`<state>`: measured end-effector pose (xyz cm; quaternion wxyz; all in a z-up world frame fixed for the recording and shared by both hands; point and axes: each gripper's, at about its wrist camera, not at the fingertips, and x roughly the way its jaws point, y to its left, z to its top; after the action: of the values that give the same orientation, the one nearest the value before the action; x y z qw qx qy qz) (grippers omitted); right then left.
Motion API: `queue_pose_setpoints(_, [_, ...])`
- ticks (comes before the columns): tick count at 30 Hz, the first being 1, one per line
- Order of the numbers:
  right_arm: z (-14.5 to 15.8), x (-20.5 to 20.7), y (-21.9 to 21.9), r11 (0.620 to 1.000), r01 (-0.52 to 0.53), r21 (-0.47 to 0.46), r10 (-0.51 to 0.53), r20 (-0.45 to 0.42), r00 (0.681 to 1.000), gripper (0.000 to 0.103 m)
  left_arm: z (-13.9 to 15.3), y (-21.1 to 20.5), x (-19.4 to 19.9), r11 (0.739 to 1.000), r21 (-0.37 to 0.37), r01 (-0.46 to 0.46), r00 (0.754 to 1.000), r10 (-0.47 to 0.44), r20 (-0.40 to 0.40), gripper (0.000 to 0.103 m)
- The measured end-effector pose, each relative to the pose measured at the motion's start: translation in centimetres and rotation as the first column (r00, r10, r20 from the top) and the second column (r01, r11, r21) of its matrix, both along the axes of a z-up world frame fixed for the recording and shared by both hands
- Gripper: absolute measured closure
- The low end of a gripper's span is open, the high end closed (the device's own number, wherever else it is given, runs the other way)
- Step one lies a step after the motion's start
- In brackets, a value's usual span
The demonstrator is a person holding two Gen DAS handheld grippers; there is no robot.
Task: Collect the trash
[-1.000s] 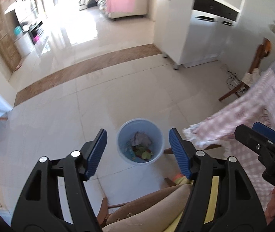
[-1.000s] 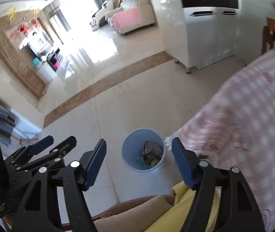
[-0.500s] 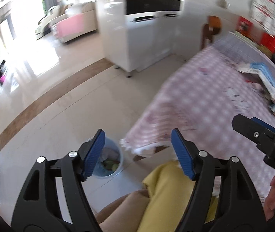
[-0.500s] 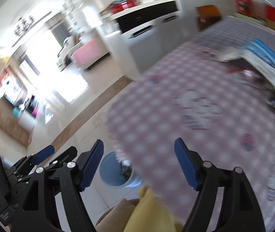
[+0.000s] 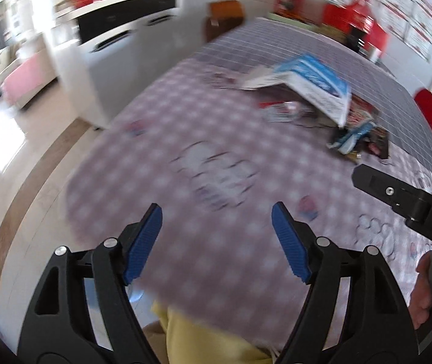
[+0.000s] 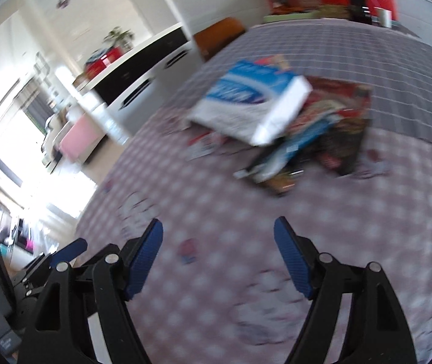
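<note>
A heap of trash lies far out on the table's pink checked cloth (image 5: 216,139). On top is a blue and white packet (image 5: 313,82), with crumpled wrappers (image 5: 355,139) below it. The right wrist view shows the same packet (image 6: 246,106) and wrappers (image 6: 276,157) ahead on the cloth (image 6: 216,212). My left gripper (image 5: 216,212) hangs over the near part of the table, its jaws opening with nothing between them. My right gripper (image 6: 219,224) is open and empty, well short of the heap. Both views are blurred.
A white cabinet with a black top (image 5: 118,39) stands left of the table, and a wooden chair (image 5: 225,15) at its far end. Red boxes (image 5: 355,21) line the far wall. A yellow garment (image 5: 203,339) shows below the grippers. Tiled floor (image 5: 18,182) lies to the left.
Both views have swung right, from the blue bin on the floor to the table and its heap of trash. The bin has left the view. Both grippers stayed empty.
</note>
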<state>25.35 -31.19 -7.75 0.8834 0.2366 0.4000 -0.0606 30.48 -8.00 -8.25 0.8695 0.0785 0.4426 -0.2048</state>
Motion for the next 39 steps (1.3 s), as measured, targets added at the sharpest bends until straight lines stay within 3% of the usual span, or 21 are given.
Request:
queue_pose_setpoints(8, [-0.7, -1.4, -7.7, 0.985, 0.172, 0.005, -0.171, -0.028, 0.985, 0.029, -0.7, -7.9, 4.3, 0.98, 0.071, 0.186, 0.982, -0.187, 0.004, 0.024])
queue_pose_setpoints(15, [-1.5, -0.9, -10.8, 0.971, 0.236, 0.028, -0.235, -0.046, 0.971, 0.029, -2.2, -13.5, 8.7, 0.936, 0.162, 0.313, 0.949, -0.312, -0.031, 0.022])
queue_pose_setpoints(19, [-2.2, -0.5, -11.3, 0.967, 0.252, 0.039, -0.249, -0.069, 0.966, 0.029, -2.4, -16.0, 9.3, 0.904, 0.222, 0.366, 0.927, -0.376, 0.006, 0.023])
queue_pose_setpoints(20, [-2.3, -0.5, -11.4, 0.966, 0.254, 0.043, -0.25, -0.072, 0.965, 0.029, -2.4, -16.4, 9.5, 0.899, 0.219, 0.379, 0.921, -0.39, 0.007, 0.028])
queue_pose_setpoints(22, [-2.4, -0.5, -11.4, 0.966, 0.253, 0.04, -0.25, -0.075, 0.965, 0.029, -2.6, -16.6, 9.6, 0.895, 0.214, 0.39, 0.916, -0.401, 0.007, 0.073])
queue_pose_setpoints(23, [-2.3, -0.5, -11.4, 0.967, 0.253, 0.037, -0.25, -0.073, 0.965, 0.029, -2.6, -16.6, 9.5, 0.894, 0.219, 0.391, 0.916, -0.401, 0.005, 0.082])
queue_pose_setpoints(26, [-2.2, -0.4, -11.0, 0.97, 0.244, 0.012, -0.242, -0.067, 0.968, 0.029, -2.7, -16.0, 9.4, 0.904, 0.253, 0.344, 0.931, -0.363, 0.032, 0.087])
queue_pose_setpoints(32, [-1.0, 0.7, -7.9, 0.992, 0.12, -0.034, -0.121, -0.031, 0.992, 0.029, -1.8, -12.0, 8.5, 0.947, 0.151, 0.282, 0.958, -0.287, 0.014, 0.09])
queue_pose_setpoints(35, [-0.8, 2.0, -6.2, 0.999, 0.032, -0.02, -0.032, -0.015, 0.999, 0.047, -1.4, -9.7, 7.9, 0.967, 0.091, 0.24, 0.97, -0.242, 0.011, 0.09])
queue_pose_setpoints(39, [-1.5, 4.0, -5.5, 1.0, 0.001, 0.026, 0.0, -0.036, 0.999, 0.059, -1.2, -7.3, 7.7, 0.981, 0.021, 0.194, 0.981, -0.194, 0.003, 0.09])
